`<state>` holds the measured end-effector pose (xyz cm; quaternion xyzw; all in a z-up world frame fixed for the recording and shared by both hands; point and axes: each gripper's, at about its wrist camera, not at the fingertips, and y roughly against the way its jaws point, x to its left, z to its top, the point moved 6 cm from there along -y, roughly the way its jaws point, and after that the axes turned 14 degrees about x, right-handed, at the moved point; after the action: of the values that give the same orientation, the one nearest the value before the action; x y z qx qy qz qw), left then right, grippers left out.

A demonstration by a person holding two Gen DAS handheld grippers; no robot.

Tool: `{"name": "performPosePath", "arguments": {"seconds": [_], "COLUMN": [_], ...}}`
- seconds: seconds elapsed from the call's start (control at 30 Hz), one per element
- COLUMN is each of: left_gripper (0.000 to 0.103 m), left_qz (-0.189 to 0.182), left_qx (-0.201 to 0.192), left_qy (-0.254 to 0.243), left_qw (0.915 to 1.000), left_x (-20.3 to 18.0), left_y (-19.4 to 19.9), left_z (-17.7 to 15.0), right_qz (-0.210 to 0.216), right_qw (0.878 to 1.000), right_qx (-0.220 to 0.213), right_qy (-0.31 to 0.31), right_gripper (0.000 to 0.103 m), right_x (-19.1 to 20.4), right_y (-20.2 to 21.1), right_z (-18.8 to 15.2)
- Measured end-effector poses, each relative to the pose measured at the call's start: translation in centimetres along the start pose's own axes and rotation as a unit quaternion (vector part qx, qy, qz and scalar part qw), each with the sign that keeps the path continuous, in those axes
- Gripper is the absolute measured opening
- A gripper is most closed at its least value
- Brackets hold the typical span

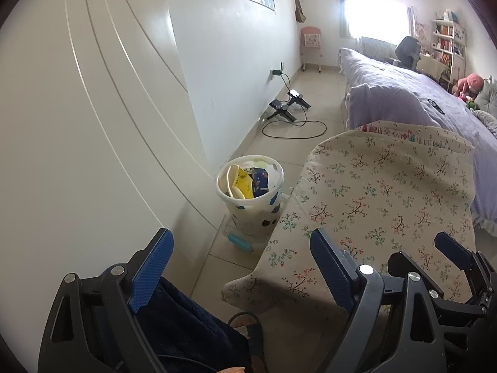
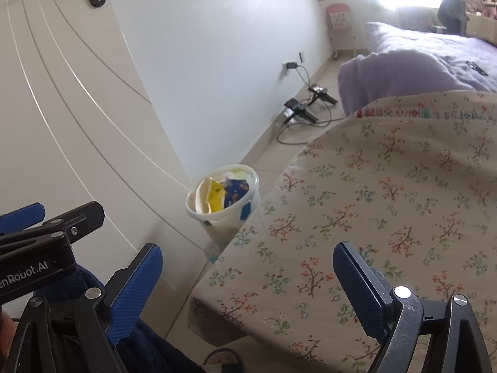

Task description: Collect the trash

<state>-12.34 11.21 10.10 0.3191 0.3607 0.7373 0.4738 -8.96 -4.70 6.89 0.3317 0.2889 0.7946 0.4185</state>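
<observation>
Both tools, the left tool point(image 1: 242, 267) and right tool point(image 2: 248, 292), hang released with nothing between their jaws, over the near edge of the flowered worktop point(image 1: 388, 192). Trash point(image 1: 245, 181) sits in the bin point(image 1: 248, 214) on the floor point(image 1: 313, 93), between worktop and wall.

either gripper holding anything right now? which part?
Nothing held. Left gripper and right gripper both open, empty; trash sits in the bin.
</observation>
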Motion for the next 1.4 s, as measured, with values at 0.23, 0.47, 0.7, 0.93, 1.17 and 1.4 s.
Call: {"name": "performPosePath", "arguments": {"seconds": [0.23,0.47,0.7,0.93,1.17,1.4], "left_gripper": [0.092,0.092,0.092,0.092,0.092,0.092], "left_qz": [-0.001,0.0,0.004,0.002,0.003,0.002], "left_qx": [0.003,0.008,0.011,0.012,0.012,0.015], "left_qy": [-0.007,-0.006,-0.004,-0.007,-0.01,-0.01], "left_qw": [1.0,1.0,0.9999,0.9999,0.9999,0.9998], "left_x": [-0.9,-1.0,-0.9,-1.1,-1.3,-1.3], "left_y": [-0.4,-0.8,-1.1,-1.2,-1.2,-1.3], "left_z": [-0.1,-0.1,-0.2,-0.2,-0.4,-0.4], "right_qz": [-0.002,-0.01,-0.01,-0.006,-0.004,-0.005], "right_qw": [1.0,1.0,1.0,1.0,1.0,1.0], "right_qx": [0.002,0.0,-0.001,0.002,0.001,0.002], "right_qy": [-0.001,-0.009,-0.007,-0.007,-0.009,-0.01], "right_gripper": [0.094,0.095,0.095,0.095,0.095,0.095], "right_x": [-0.6,-1.4,-1.6,-1.7,-2.0,-2.3], "right_y": [-0.3,-0.7,-0.8,-1.0,-1.0,-1.0], "right_z": [-0.1,-0.2,-0.1,-0.2,-0.2,-0.3]}}
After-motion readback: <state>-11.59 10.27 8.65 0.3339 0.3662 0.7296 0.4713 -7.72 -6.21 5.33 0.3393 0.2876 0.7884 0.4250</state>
